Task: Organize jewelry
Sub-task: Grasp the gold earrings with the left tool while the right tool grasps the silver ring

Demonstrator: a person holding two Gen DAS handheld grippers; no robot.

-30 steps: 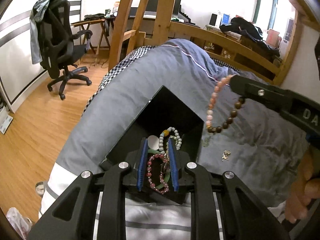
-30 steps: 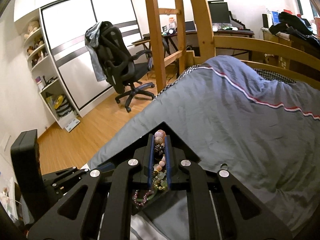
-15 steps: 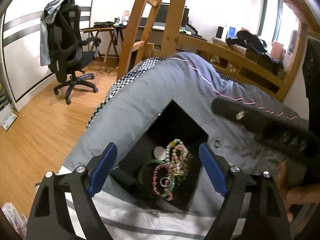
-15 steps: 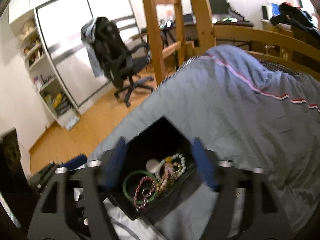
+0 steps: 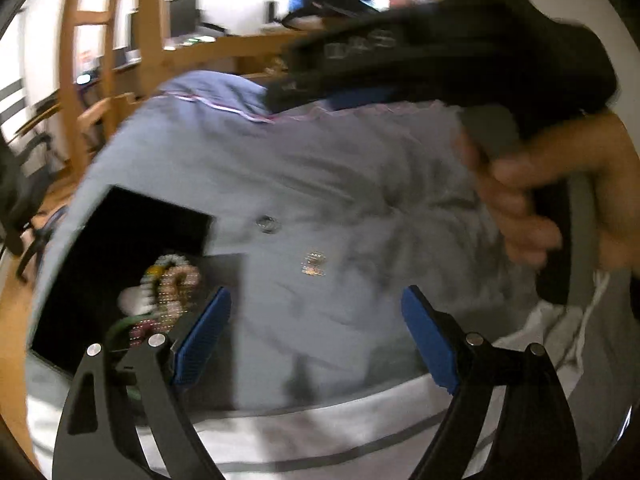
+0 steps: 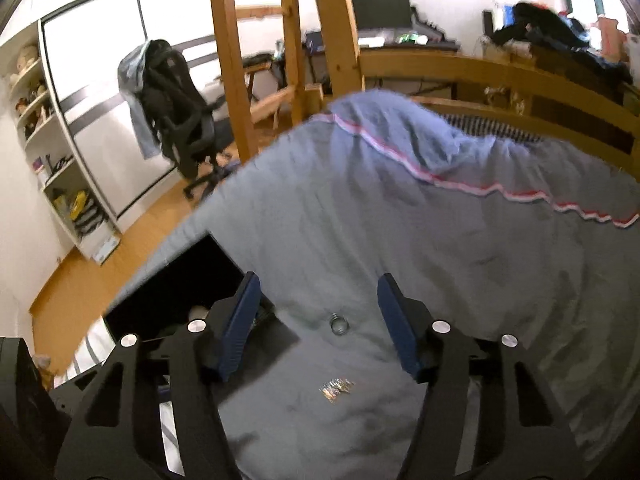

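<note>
A black jewelry box (image 5: 120, 240) lies on the grey-blue quilt (image 5: 360, 200) at the left, holding several bead bracelets (image 5: 172, 284) and a green bangle. It also shows in the right wrist view (image 6: 180, 284). A silver ring (image 5: 267, 224) and a small gold chain piece (image 5: 314, 263) lie on the quilt beside the box; the ring (image 6: 339, 324) and chain piece (image 6: 335, 386) show in the right wrist view too. My left gripper (image 5: 316, 320) is open and empty above the chain piece. My right gripper (image 6: 318, 312) is open and empty, with the ring between its fingers.
The wooden bed frame and ladder (image 6: 320, 40) stand behind the quilt. An office chair (image 6: 176, 104) and white shelves (image 6: 48, 140) stand on the wood floor at the left. The right hand and its tool (image 5: 520, 100) fill the left wrist view's upper right.
Both grippers opened; the right one let its bead bracelet go into the box. Both have since swung right, from over the box to over the ring and chain piece on the quilt.
</note>
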